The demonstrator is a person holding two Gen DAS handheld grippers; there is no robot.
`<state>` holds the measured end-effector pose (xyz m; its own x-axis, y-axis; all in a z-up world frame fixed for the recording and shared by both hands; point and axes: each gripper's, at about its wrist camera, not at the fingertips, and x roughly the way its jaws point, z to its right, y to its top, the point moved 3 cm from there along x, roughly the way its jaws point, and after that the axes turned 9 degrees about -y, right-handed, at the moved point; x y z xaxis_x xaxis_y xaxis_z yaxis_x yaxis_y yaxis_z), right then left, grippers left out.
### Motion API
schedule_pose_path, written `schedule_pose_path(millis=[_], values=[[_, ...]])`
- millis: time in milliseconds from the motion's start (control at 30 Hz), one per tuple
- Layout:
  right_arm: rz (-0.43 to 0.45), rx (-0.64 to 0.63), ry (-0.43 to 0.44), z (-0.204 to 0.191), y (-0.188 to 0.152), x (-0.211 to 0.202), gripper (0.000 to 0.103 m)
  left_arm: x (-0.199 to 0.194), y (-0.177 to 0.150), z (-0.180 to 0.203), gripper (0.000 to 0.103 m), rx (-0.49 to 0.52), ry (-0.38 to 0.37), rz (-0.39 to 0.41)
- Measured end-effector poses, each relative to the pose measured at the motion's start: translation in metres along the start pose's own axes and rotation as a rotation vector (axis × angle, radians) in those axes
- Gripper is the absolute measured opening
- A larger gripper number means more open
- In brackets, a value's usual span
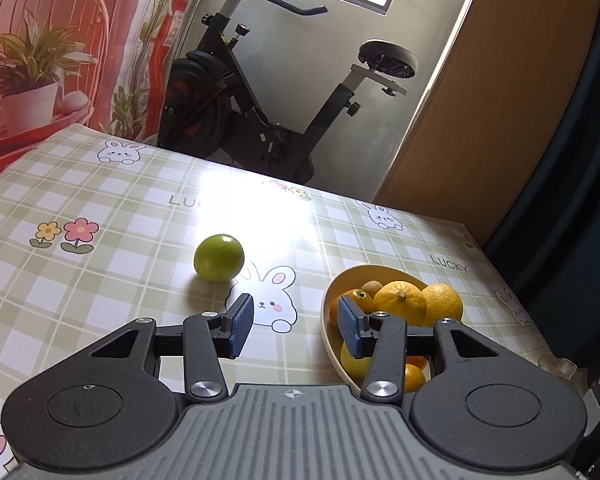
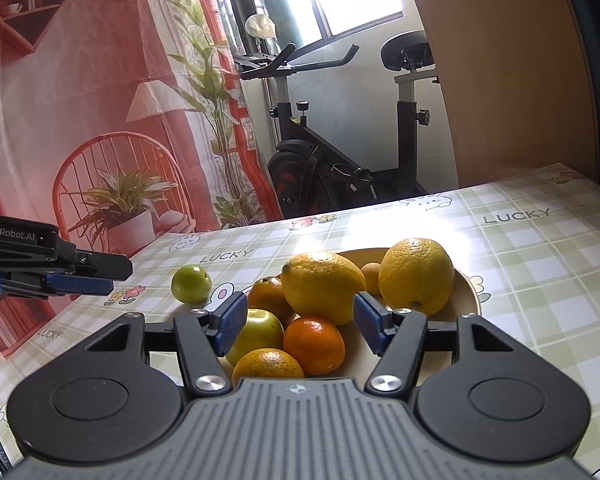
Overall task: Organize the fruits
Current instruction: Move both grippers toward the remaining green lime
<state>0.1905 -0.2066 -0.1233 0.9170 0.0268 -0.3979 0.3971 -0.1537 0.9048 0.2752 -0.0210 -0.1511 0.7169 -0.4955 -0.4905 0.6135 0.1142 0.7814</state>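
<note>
Spread wide and holding nothing, the left gripper (image 1: 296,326) is hanging low over the checked tablecloth (image 1: 100,272), its blue pads (image 1: 238,330) pointing toward the green fruit (image 1: 219,258), which is sitting alone on the cloth a little ahead and left of the jaws' midline. Just to the right, the cream bowl (image 1: 327,316) is already carrying two lemons (image 2: 323,286), several oranges (image 2: 314,345) and a yellow-green apple (image 2: 256,334). Over that bowl the right gripper (image 2: 300,326) is hovering, likewise parted and empty. Judging from this layout, the lone fruit is the piece left to gather. Being round and smooth on a glossy cloth, it is likely to roll away if one pad touches it first, and with the jaws offset that is a real chance. Dropping it onto the heaped pile is also risking a knocked-out orange, since the bowl is looking nearly full.
</note>
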Motion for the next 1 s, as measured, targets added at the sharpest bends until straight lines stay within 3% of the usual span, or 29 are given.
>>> schedule_pose_path(millis=[233, 400, 600, 800, 1000], values=[[-0.021, -0.084, 0.075, -0.047, 0.003, 0.010, 0.063, -0.022, 0.027, -0.020, 0.049, 0.036, 0.051, 0.047], [-0.050, -0.095, 0.130, -0.085, 0.009, 0.036, 0.063, -0.033, 0.038, -0.041, 0.057, 0.052, 0.079, 0.070], [-0.077, -0.167, 0.175, -0.135, 0.009, 0.071, 0.063, -0.040, 0.045, -0.076, 0.057, 0.046, 0.112, 0.067], [-0.115, -0.213, 0.110, -0.158, 0.008, 0.109, 0.063, -0.028, 0.058, -0.102, 0.057, 0.000, 0.089, 0.077], [-0.148, -0.291, -0.004, -0.167, -0.001, 0.139, 0.062, 0.000, 0.053, -0.114, 0.057, -0.040, 0.028, 0.021]])
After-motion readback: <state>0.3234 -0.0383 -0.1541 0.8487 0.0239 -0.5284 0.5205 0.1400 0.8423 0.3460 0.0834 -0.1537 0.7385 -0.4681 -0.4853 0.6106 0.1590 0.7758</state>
